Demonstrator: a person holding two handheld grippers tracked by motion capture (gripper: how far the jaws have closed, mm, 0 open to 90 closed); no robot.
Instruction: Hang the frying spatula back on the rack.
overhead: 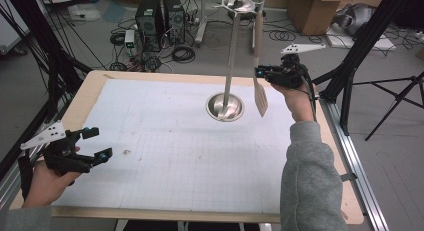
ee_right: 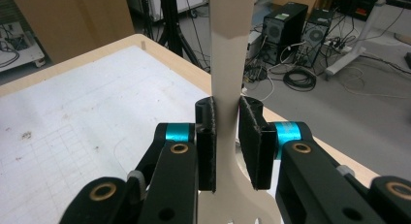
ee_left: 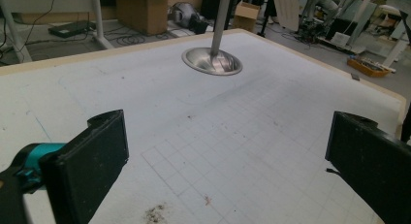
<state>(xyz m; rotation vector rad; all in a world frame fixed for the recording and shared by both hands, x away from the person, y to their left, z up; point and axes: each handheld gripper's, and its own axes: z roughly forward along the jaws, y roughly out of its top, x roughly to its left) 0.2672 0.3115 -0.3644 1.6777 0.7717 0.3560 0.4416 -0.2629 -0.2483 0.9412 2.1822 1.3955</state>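
A pale wooden spatula (overhead: pixel 260 98) hangs upright beside a metal stand (overhead: pixel 231 56), blade down and just right of the stand's round base (overhead: pixel 225 107). My right gripper (overhead: pixel 260 71) is shut on the spatula's neck. In the right gripper view both pads press the flat wooden spatula (ee_right: pixel 225 54) between the jaws of my right gripper (ee_right: pixel 226 141), with the slotted blade below them. My left gripper (overhead: pixel 98 143) rests at the table's front left, open and holding nothing. In the left gripper view my left gripper (ee_left: pixel 228 170) has its jaws wide apart, facing the stand's base (ee_left: pixel 212 60).
The stand carries hooks at its top (overhead: pixel 240 3). A white gridded mat (overhead: pixel 175 151) covers the wooden table (overhead: pixel 90 86). Computer towers (overhead: pixel 160 16), cables and cardboard boxes (overhead: pixel 315 8) sit on the floor beyond. A black tripod (overhead: pixel 395 98) stands to the right.
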